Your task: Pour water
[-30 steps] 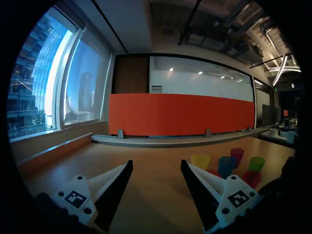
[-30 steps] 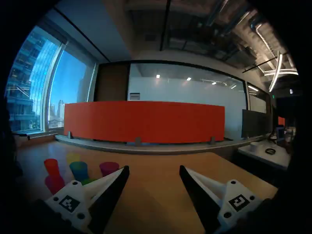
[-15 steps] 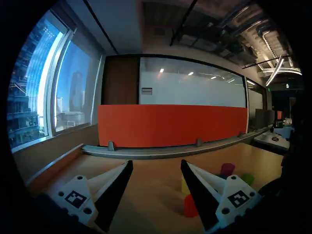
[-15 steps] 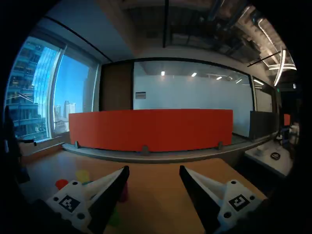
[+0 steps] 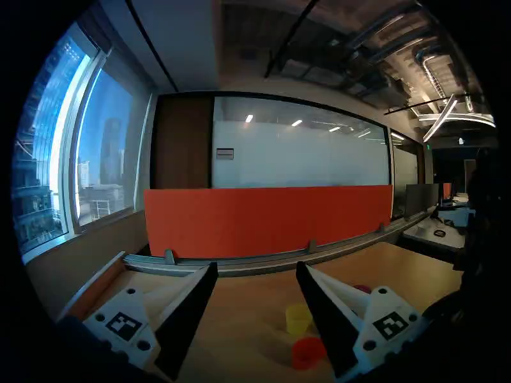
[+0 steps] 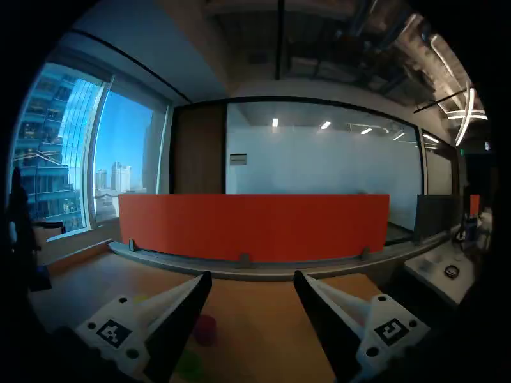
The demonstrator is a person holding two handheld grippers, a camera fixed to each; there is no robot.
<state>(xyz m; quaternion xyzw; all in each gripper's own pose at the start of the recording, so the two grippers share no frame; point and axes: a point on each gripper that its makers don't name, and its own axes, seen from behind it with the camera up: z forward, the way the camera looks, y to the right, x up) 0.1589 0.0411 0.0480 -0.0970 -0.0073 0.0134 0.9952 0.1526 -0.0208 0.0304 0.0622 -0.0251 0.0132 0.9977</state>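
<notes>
An orange partition (image 5: 268, 220) lines the wooden counter's (image 5: 255, 313) far edge; a frosted glass wall (image 5: 300, 156) rises behind. Tall windows (image 5: 96, 166) show towers; strip lights (image 5: 447, 118) hang overhead.

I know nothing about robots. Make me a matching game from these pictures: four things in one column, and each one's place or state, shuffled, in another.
1 yellow cup
2 magenta cup
3 orange divider
4 left gripper

A open
B along the table's far edge
C just beyond the red cup
D seen through the opening of the right gripper

Pairs: 1-C, 2-D, 3-B, 4-A
</notes>
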